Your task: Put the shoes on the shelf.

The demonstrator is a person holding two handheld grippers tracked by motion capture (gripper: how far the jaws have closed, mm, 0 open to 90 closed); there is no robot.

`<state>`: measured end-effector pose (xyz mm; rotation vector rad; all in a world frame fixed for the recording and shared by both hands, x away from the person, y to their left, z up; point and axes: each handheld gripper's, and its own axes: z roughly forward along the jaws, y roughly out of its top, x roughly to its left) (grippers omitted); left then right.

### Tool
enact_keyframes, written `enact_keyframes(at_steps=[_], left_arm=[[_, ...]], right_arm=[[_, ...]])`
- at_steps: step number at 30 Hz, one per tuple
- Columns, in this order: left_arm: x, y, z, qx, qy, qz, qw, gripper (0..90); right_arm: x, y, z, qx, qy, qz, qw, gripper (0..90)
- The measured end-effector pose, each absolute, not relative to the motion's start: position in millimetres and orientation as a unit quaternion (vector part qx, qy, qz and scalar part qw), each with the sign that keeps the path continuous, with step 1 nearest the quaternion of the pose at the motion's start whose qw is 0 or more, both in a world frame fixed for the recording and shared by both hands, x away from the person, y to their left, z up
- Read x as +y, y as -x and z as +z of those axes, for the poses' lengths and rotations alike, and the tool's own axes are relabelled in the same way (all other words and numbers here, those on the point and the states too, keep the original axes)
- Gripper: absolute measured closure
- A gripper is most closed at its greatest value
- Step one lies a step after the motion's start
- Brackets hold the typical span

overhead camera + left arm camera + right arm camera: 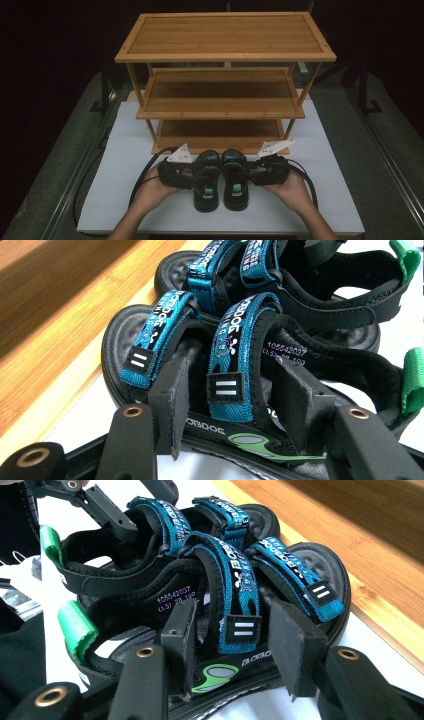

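Observation:
A pair of black sandals with blue straps and green heel tabs stands toes-first toward the rack on the white mat. The left sandal [206,186] [165,325] has my left gripper [199,176] [232,407] reaching in from its outer side. Its pads rest against the padded sides of the rear blue strap [232,360]. The right sandal [235,184] [300,575] is held the same way by my right gripper [246,175] [237,647], shut across its rear blue strap [240,595]. A hand is behind each gripper.
A three-tier bamboo rack [225,107] stands just beyond the sandals' toes, its lowest shelf [220,134] near mat level. The white mat [125,195] lies on a grey table. Black cables [142,172] loop back from both grippers.

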<state>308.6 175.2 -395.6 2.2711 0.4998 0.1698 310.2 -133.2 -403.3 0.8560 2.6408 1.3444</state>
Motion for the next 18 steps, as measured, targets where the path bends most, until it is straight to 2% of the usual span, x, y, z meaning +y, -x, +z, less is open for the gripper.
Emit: enact_keyframes(at_steps=[4, 7, 10, 12, 13, 18], left_arm=[[170.0, -308.2, -400.4, 0.193, -0.895, 0.071, 0.395, 46.2], [169.3, -308.1, -401.7, 0.190, -0.896, 0.078, 0.394, 52.2], [168.6, -309.0, -403.4, 0.189, -0.896, 0.080, 0.395, 54.5], [168.6, -309.3, -404.5, 0.188, -0.896, 0.080, 0.395, 57.7], [168.8, -309.9, -405.0, 0.188, -0.895, 0.078, 0.397, 59.1], [167.4, -308.5, -404.4, 0.187, -0.895, 0.082, 0.397, 67.2]], right_arm=[[-131.5, -309.6, -404.6, 0.854, -0.276, 0.439, 0.037, 52.3], [-130.8, -309.1, -404.5, 0.855, -0.275, 0.438, 0.043, 54.7], [-130.4, -310.7, -405.5, 0.851, -0.278, 0.444, 0.047, 53.1], [-129.0, -311.5, -406.6, 0.852, -0.276, 0.443, 0.046, 57.5], [-129.1, -312.1, -406.7, 0.851, -0.274, 0.447, 0.040, 62.6], [-126.5, -310.6, -406.3, 0.852, -0.273, 0.445, 0.046, 68.0]])
